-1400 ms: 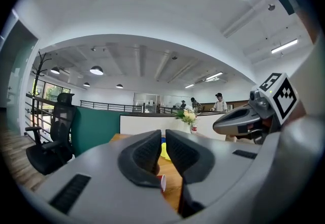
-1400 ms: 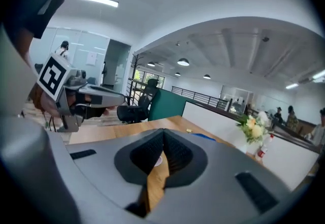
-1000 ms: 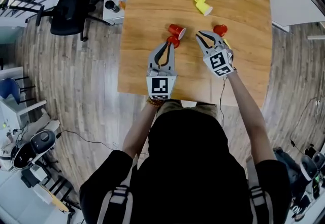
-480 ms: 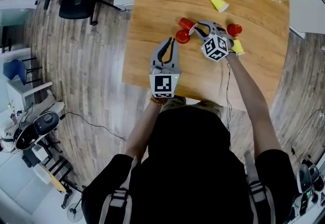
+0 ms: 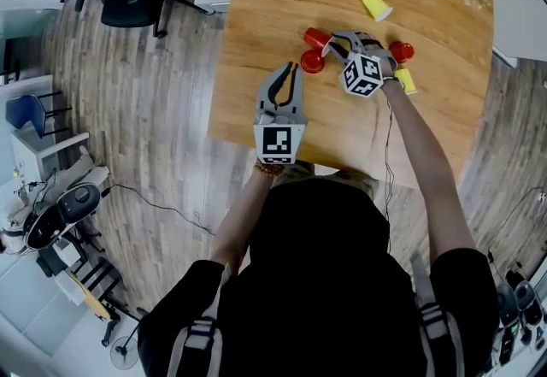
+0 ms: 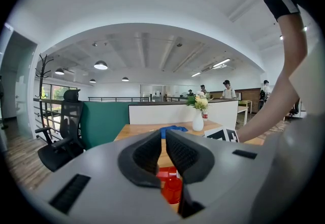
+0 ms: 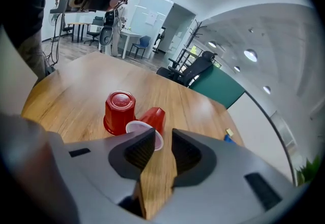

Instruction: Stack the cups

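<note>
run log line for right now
left hand-held gripper: shut, empty | right hand-held gripper: jaws just been opening, nothing between, tips by tipped red cup | upside-down red cup: beside it

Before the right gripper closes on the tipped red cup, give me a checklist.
1. Jaws of right gripper apart, just opened, nothing between them: ok.
2. Target, the tipped red cup, just ahead of those jaws, mouth facing them: ok.
3. Gap between it and the upside-down red cup beside it: cannot tell.
4. Jaws of left gripper shut, empty: ok.
5. Clearance of third red cup and yellow cup from the right gripper: cannot tell.
</note>
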Tool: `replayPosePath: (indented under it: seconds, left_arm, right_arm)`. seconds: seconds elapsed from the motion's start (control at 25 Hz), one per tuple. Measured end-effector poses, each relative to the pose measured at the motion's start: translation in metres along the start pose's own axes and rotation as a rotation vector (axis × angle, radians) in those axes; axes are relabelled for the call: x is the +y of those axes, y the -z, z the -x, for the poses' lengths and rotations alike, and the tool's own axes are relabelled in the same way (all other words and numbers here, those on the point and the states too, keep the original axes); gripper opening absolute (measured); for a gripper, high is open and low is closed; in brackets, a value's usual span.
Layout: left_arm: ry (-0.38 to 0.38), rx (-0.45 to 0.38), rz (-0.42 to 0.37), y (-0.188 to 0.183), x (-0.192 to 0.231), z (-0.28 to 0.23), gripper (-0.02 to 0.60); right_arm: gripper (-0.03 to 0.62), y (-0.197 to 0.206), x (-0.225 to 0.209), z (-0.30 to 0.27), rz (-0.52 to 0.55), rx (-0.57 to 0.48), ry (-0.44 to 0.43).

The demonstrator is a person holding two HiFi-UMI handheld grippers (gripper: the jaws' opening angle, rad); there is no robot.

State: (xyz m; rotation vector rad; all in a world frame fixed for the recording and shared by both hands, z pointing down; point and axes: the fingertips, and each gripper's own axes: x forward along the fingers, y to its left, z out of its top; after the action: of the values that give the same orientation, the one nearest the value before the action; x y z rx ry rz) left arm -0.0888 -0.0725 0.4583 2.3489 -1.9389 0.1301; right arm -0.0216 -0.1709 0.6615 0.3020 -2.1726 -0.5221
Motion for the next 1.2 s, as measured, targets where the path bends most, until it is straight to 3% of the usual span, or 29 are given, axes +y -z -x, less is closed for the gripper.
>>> replayPosePath:
  seconds: [0.08, 0.6, 0.68, 0.76, 0.96, 1.12, 1.2]
  left_arm:
    - [-0.002, 0.004, 0.000, 0.001, 0.001, 0.000, 0.028]
    - [-0.002, 0.007, -0.008, 0.000, 0.000, 0.008, 0.028]
    - [-0.004, 0.009, -0.006, 0.001, 0.001, 0.008, 0.028]
    - [-0.003, 0.008, -0.004, 0.001, 0.003, 0.007, 0.028]
    - [0.027, 0.024, 0.040, 0.003, 0.006, 0.002, 0.028]
    - [0.105, 0.051, 0.195, 0.011, 0.004, -0.017, 0.041]
    - [0.175, 0.062, 0.282, 0.011, -0.003, -0.026, 0.143]
  right_arm:
    - [0.094, 0.001, 0.000, -0.003, 0.015, 0.004, -0.006]
    - [0.111, 0.008, 0.007, -0.025, 0.141, 0.075, -0.068]
    - [0.069, 0.010, 0.009, -0.030, 0.155, 0.095, -0.056]
    - [0.032, 0.011, 0.006, -0.029, 0.145, 0.105, -0.021]
    - [0.029, -0.009, -0.016, 0.006, 0.065, 0.047, 0.124]
    - [0.029, -0.034, -0.028, 0.063, -0.006, -0.042, 0.285]
    - [0.029, -0.046, -0.023, 0.092, -0.014, -0.087, 0.345]
